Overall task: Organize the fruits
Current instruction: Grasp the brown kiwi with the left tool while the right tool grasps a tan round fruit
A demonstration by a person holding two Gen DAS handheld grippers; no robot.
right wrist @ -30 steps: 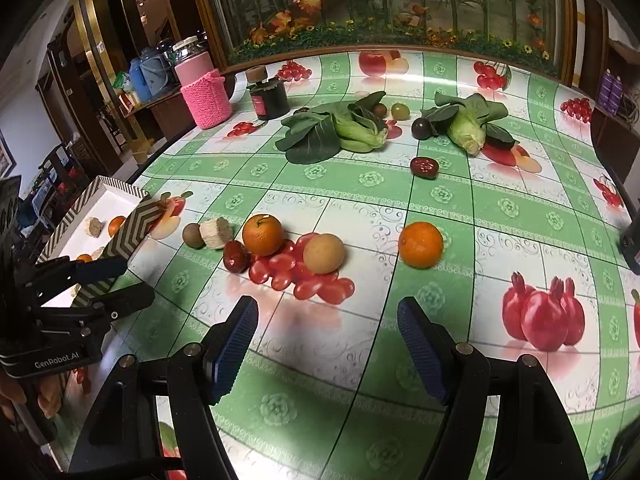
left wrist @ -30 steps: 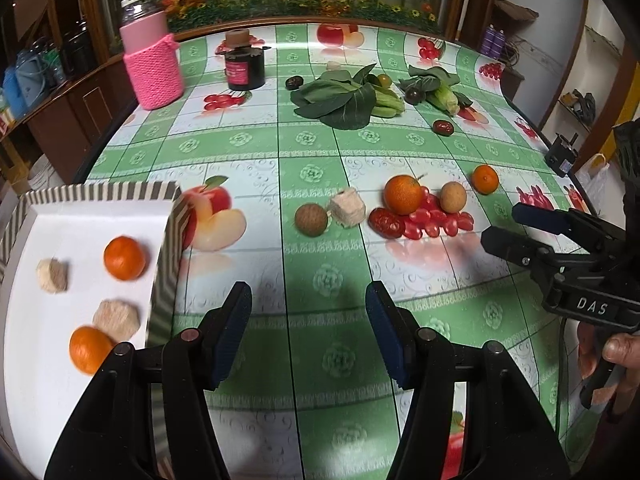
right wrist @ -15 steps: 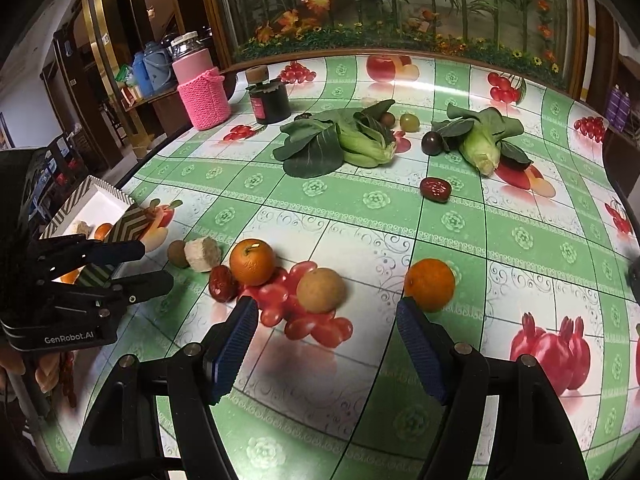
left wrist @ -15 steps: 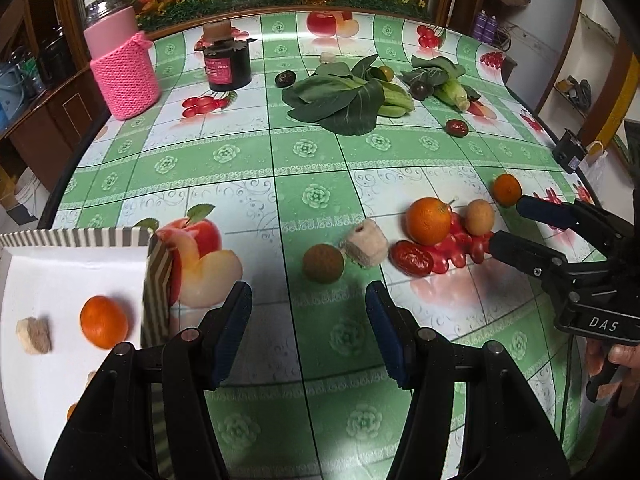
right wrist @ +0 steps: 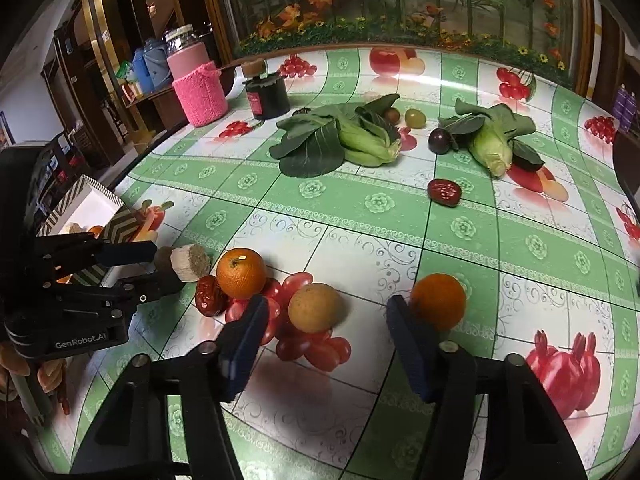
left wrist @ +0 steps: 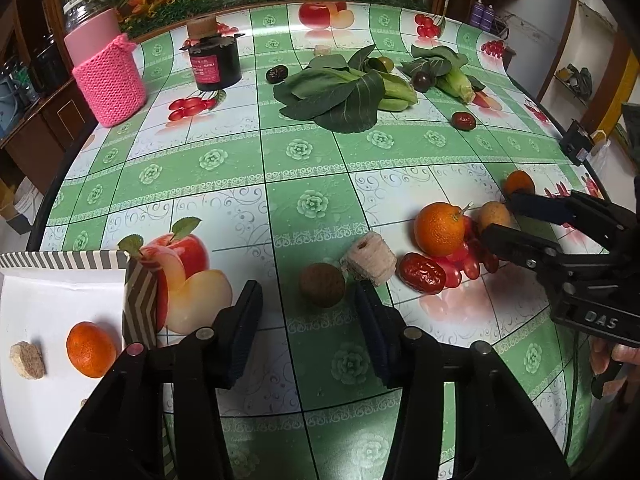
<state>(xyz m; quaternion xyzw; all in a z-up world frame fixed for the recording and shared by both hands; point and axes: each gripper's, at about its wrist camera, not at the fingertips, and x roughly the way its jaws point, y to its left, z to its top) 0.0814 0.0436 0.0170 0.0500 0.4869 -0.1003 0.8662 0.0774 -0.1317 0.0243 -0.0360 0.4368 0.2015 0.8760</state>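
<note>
Both tools are lined up on their own fruit, which reads as a two-handed pickup in preparation. The left gripper [left wrist: 310, 326] sits at the bottom centre of its view, its jaws partly closed and just narrowing, with the small brown round fruit [left wrist: 322, 284] just ahead of the gap and not yet pressed by either pad. A pale cut chunk [left wrist: 370, 260] lies touching-close to its right, so the narrow opening likely serves to take the fruit alone. The right gripper [right wrist: 322, 338] has also just been closing its jaws; they stand half open around the tan round fruit [right wrist: 316, 307], not gripping it, while a small orange [right wrist: 438, 301] sits just outside the right pad. A larger orange [right wrist: 241, 273] and a red date [right wrist: 210, 295] wait at centre left. The striped paper tray [left wrist: 60, 261], lower left of the left view, already holds an orange [left wrist: 91, 349], so it seems the collecting place on the tabletop [left wrist: 304, 152]
</note>
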